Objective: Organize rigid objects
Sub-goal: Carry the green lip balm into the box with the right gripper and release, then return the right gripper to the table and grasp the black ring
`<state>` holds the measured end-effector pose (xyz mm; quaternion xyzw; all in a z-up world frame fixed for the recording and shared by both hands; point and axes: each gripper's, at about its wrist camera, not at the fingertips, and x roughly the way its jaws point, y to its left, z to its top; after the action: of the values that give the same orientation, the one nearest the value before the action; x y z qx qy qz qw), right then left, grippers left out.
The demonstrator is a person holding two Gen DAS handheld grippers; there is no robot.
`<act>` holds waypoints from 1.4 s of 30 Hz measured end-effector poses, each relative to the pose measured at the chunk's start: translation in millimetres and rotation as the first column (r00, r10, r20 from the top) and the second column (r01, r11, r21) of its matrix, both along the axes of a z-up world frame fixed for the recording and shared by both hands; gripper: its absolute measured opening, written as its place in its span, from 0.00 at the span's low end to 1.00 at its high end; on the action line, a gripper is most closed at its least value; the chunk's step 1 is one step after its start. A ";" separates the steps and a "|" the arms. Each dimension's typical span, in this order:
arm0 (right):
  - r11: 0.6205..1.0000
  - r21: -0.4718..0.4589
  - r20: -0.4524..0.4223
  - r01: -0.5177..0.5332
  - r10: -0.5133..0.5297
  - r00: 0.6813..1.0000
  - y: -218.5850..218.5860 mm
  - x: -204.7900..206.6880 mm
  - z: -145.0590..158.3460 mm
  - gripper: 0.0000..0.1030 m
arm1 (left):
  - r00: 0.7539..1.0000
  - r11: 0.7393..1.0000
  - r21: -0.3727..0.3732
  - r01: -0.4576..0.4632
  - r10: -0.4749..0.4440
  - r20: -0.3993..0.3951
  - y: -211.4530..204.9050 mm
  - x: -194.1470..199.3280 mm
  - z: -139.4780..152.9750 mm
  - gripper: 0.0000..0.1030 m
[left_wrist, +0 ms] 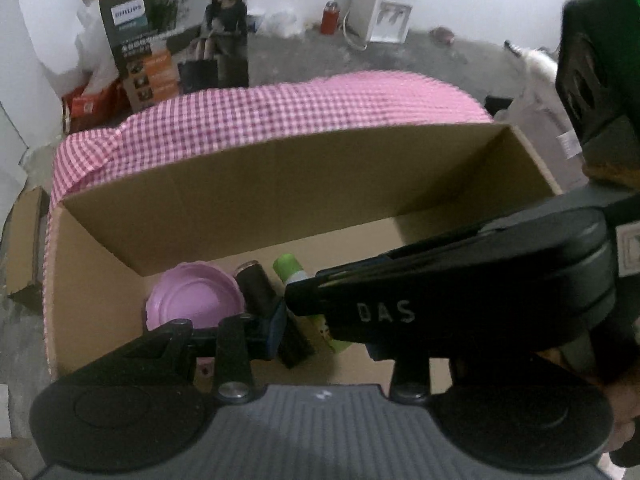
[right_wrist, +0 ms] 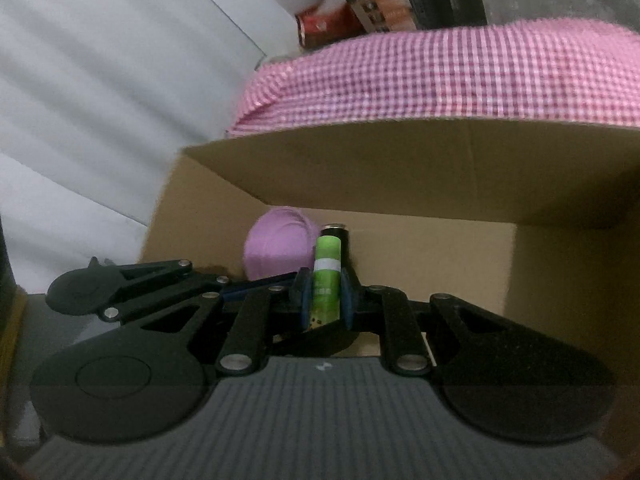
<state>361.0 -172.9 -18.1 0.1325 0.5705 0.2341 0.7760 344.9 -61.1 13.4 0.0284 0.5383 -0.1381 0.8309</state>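
An open cardboard box [left_wrist: 248, 200] stands on a table with a pink checked cloth [left_wrist: 280, 112]. Inside lie a pink plate [left_wrist: 192, 300] and a dark cylinder [left_wrist: 260, 292]. My right gripper [right_wrist: 326, 300] is shut on a green tube [right_wrist: 326, 280] with a white band, held low inside the box [right_wrist: 400, 168] beside the dark cylinder [right_wrist: 335, 231] and the pink plate [right_wrist: 276, 248]. In the left wrist view the right gripper's body [left_wrist: 460, 300] crosses in front and hides the left gripper's right finger. The left gripper's left finger [left_wrist: 276, 328] sits by the dark cylinder; the green tube [left_wrist: 289, 267] shows there.
A Philips carton [left_wrist: 176, 36] stands on the floor behind the table. A red bottle [left_wrist: 330, 18] and a white water dispenser [left_wrist: 386, 12] stand at the far wall. A flat cardboard piece [left_wrist: 24, 240] lies at the left.
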 end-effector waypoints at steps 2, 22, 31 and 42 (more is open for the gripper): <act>1.000 -0.007 -0.016 -0.003 0.003 1.000 2.3 6.3 -9.2 0.15 | 1.000 1.000 0.010 -0.001 0.001 -0.008 -0.3 1.3 -6.8 0.39; 0.998 0.066 0.226 0.013 -0.028 0.974 -34.7 -65.4 73.9 0.33 | 0.956 0.998 -0.033 0.046 -0.034 0.292 -0.1 -92.6 94.9 0.76; 0.982 0.181 0.427 0.062 -0.135 0.894 -110.4 -217.3 143.3 0.38 | 0.895 0.992 -0.095 0.087 -0.035 0.445 10.2 -218.6 126.0 0.85; 0.954 0.203 0.174 0.221 -0.257 0.951 -122.8 -299.3 27.3 0.38 | 0.950 0.978 -0.070 0.196 -0.172 0.261 -34.0 -273.3 15.3 0.81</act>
<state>61.7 -295.7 9.1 0.2469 0.4463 0.2010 0.8363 71.7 -95.1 28.8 0.0563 0.4153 -0.2358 0.8768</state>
